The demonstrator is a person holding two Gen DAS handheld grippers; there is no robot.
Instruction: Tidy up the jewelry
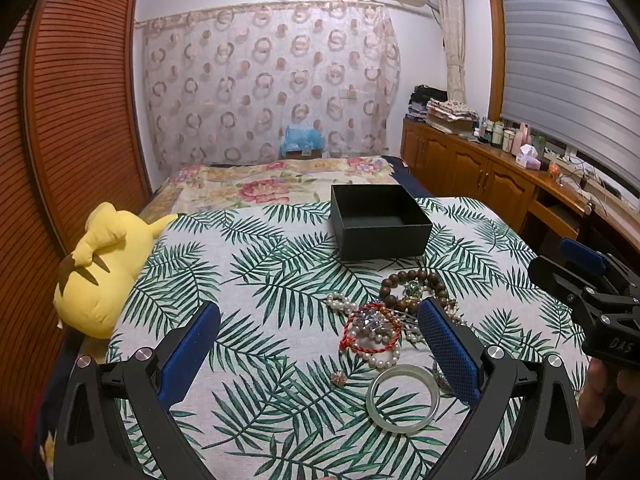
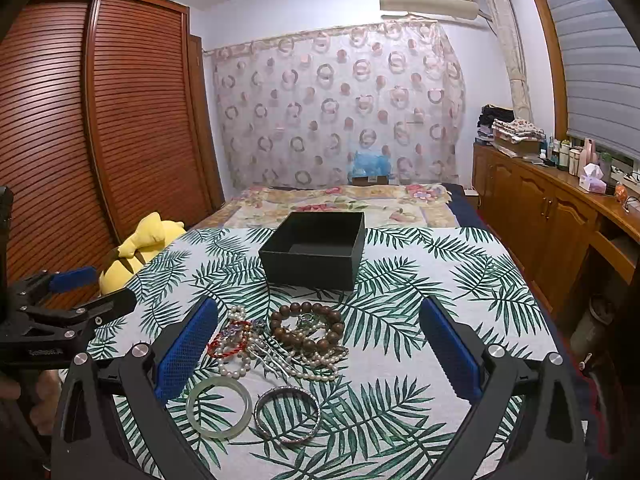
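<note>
An open black box (image 2: 316, 254) sits empty behind a jewelry heap (image 2: 280, 340), jade bangle (image 2: 219, 407) and silver bangle (image 2: 287, 414) nearest.

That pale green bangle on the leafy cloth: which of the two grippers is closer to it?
Left, it seems. The jade bangle lies between the left gripper's open fingers. The right gripper, also open, has it beside its left finger.

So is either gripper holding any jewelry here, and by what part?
No. The left gripper and right gripper are both open and empty; all jewelry, like the jade bangle, lies on the cloth.
</note>
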